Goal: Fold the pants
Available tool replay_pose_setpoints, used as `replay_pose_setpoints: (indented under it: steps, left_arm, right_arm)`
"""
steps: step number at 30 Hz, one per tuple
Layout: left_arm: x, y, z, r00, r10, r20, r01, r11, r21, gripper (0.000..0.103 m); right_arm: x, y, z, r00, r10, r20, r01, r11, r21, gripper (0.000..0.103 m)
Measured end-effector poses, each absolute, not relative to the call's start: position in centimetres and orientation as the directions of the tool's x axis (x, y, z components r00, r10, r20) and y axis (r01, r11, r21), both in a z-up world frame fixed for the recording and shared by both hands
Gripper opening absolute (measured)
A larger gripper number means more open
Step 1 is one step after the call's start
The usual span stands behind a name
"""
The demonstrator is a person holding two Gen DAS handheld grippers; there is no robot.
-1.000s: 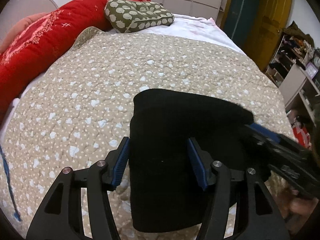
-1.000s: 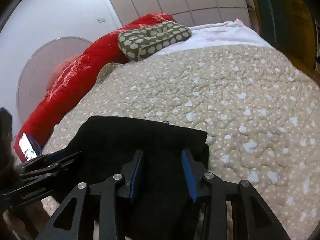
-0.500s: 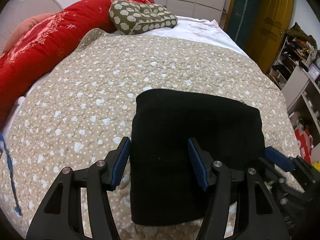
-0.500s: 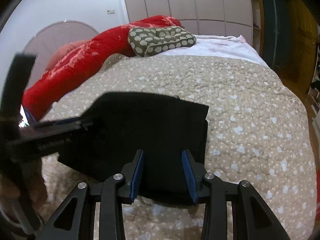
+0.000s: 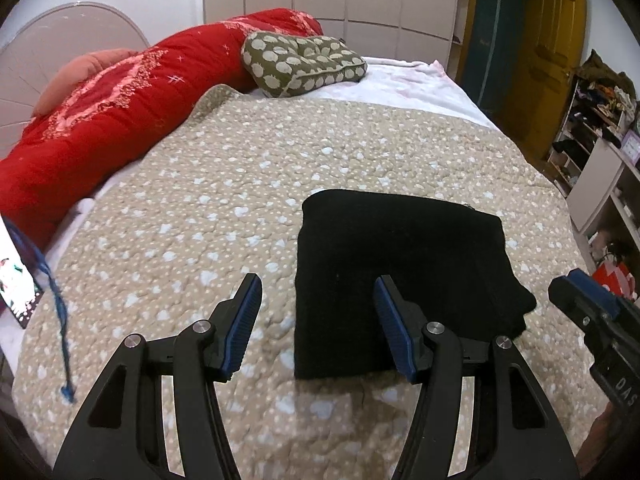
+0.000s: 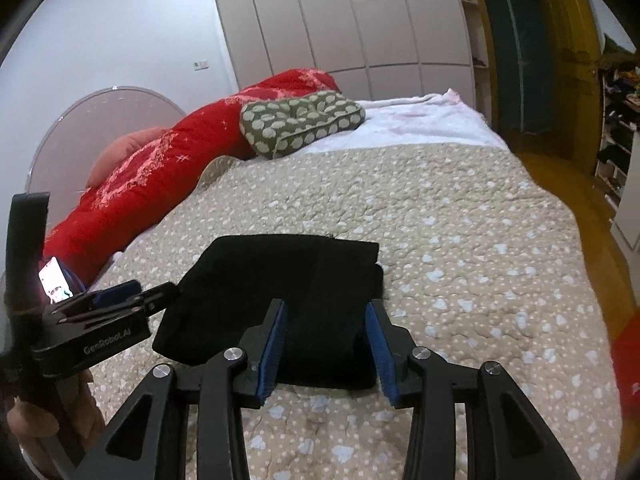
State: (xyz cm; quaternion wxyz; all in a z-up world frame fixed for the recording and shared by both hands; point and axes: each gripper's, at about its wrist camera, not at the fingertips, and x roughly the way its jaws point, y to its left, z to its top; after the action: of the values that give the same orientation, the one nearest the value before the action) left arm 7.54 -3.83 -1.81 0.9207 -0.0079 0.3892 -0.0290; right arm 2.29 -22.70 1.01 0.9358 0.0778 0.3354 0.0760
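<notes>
The black pants (image 5: 396, 256) lie folded into a compact rectangle on the beige dotted quilt (image 5: 224, 184); they also show in the right wrist view (image 6: 296, 292). My left gripper (image 5: 318, 300) is open and empty, above the fold's near left edge, not touching it. My right gripper (image 6: 326, 328) is open and empty, hovering over the fold's near edge. The right gripper also shows at the right edge of the left wrist view (image 5: 592, 312), and the left gripper at the left of the right wrist view (image 6: 116, 300).
A red duvet (image 5: 100, 120) and a green patterned cushion (image 5: 300, 62) lie at the bed's far side. A phone (image 5: 16, 280) and a blue cord (image 5: 60, 312) lie at the left edge. Shelves (image 5: 592, 136) and a yellow door (image 5: 548, 56) stand to the right.
Both grippers have pulled back and risen away from the folded pants, which stay lying on the quilt. The views now show more of the room.
</notes>
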Motion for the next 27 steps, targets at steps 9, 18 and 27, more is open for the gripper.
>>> replay_pose_setpoints:
  steps: [9,18,27]
  left_arm:
    - [3.8,-3.8,0.4,0.746,-0.043,-0.664,0.044,0.999,-0.015,0.059]
    - [1.8,-4.2,1.5,0.770,-0.049,-0.637,0.049,0.999,-0.016,0.059]
    - [0.6,-5.4,2.3,0.781,-0.065,-0.621,0.077,0.997,-0.007,0.059]
  right_arm:
    - [-0.3,-23.3,2.0,0.769,0.182,-0.613,-0.085,0.979,0.183,0.043]
    - [-1.8,-23.6,2.3,0.772,0.197,-0.605,-0.085,0.974,0.209,0.043]
    - [-2.7,-23.3,2.9,0.775,0.190,-0.602,-0.101,0.979,0.179,0.044]
